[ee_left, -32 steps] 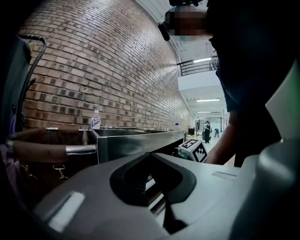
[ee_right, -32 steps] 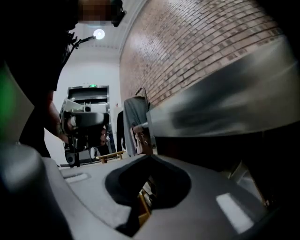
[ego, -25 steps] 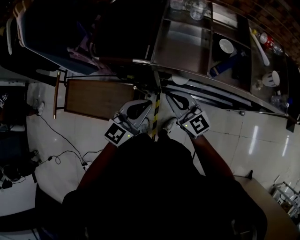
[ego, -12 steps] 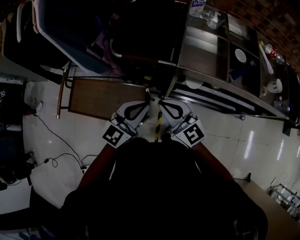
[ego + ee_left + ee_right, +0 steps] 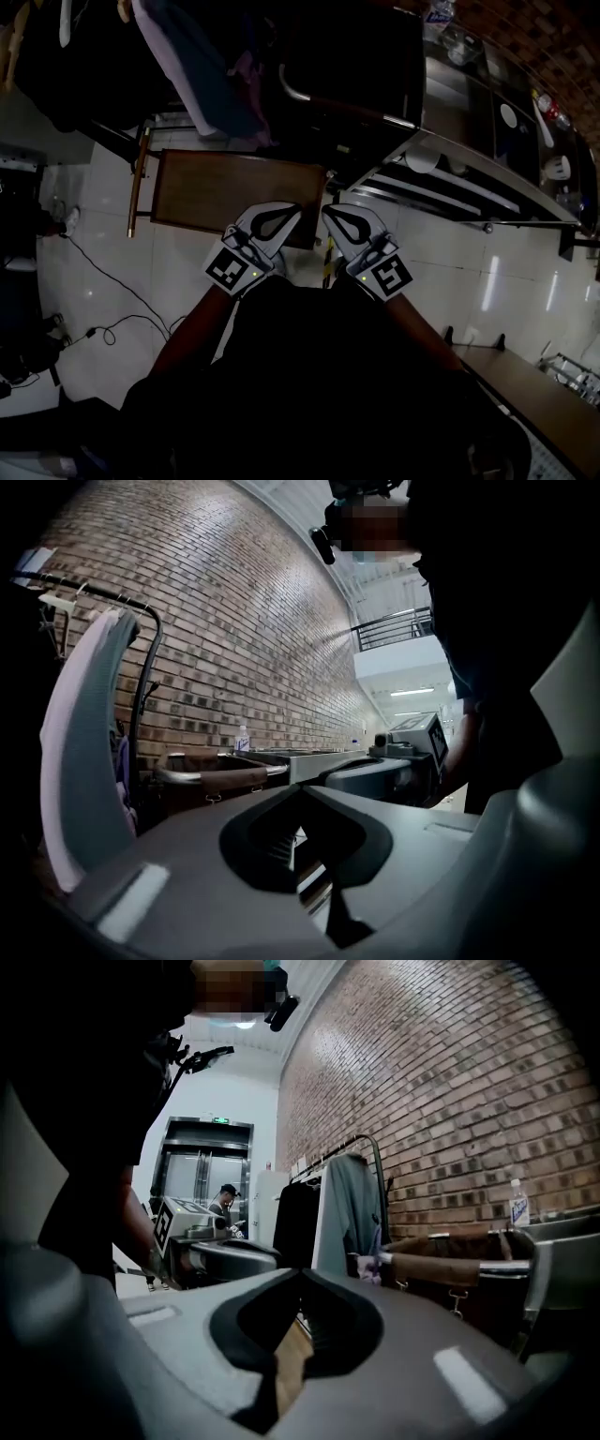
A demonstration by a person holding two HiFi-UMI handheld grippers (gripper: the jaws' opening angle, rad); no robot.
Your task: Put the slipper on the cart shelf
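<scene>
Looking along the left gripper, I see its two jaws pressed together at the tips with nothing between them. The right gripper is the same, jaws closed tip to tip and empty. From the head view both are held side by side on the near side of the cart, their tips angled in towards each other and pointing at it, close but apart.

I cannot find the slipper in any view, so I cannot tell where it is, where its long axis runs or which way its toe points.

The cart's brown handle runs along its near edge. A wooden board lies on the tiled floor just in front of the cart, under the gripper tips. Left of the cart hangs a rail of garments. To its right stands a steel surface holding bowls. Behind the cart rises a brick wall.
</scene>
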